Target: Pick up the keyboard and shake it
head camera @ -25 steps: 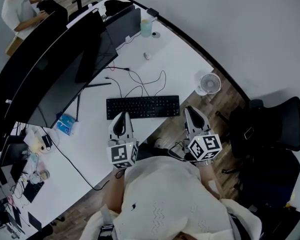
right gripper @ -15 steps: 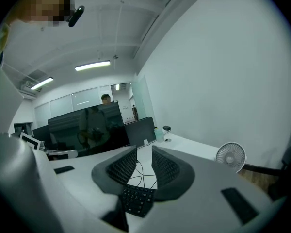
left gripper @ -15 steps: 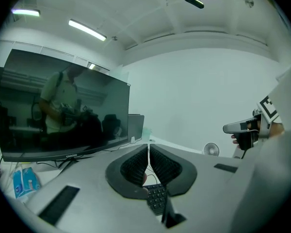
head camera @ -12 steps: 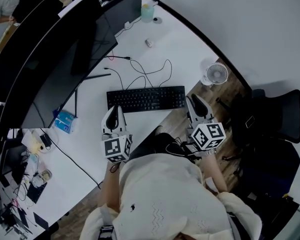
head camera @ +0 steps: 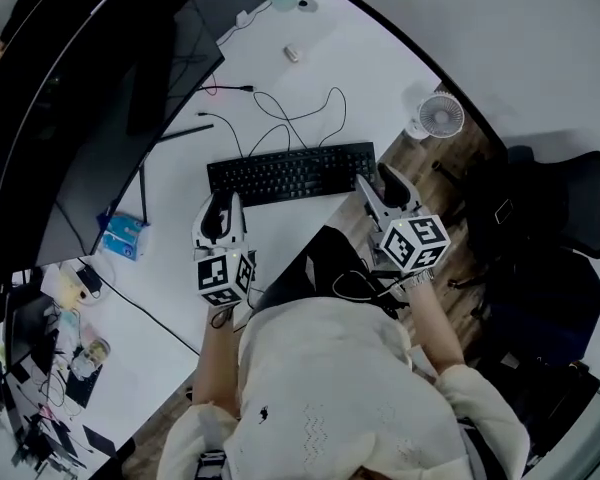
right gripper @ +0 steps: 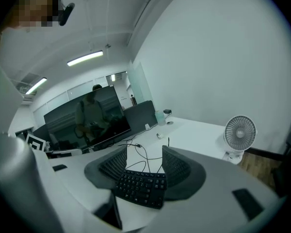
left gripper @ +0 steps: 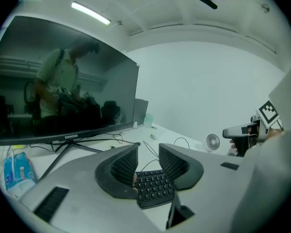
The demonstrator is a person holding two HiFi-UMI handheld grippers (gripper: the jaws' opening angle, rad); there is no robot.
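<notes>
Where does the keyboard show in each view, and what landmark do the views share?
Head view: keyboard at picture centre, lying almost level.
Left gripper view: keyboard low centre, only its end showing.
Right gripper view: keyboard low centre, slightly left.
Shared landmark: small white desk fan, right of the keyboard in all three.

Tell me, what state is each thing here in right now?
keyboard, lying flat, not gripped.
left gripper, open, jaws just been opening, nothing pinched between them.
right gripper, open, nothing pinched.
monitor, screen dark.
fan, upright, blades look still.
</notes>
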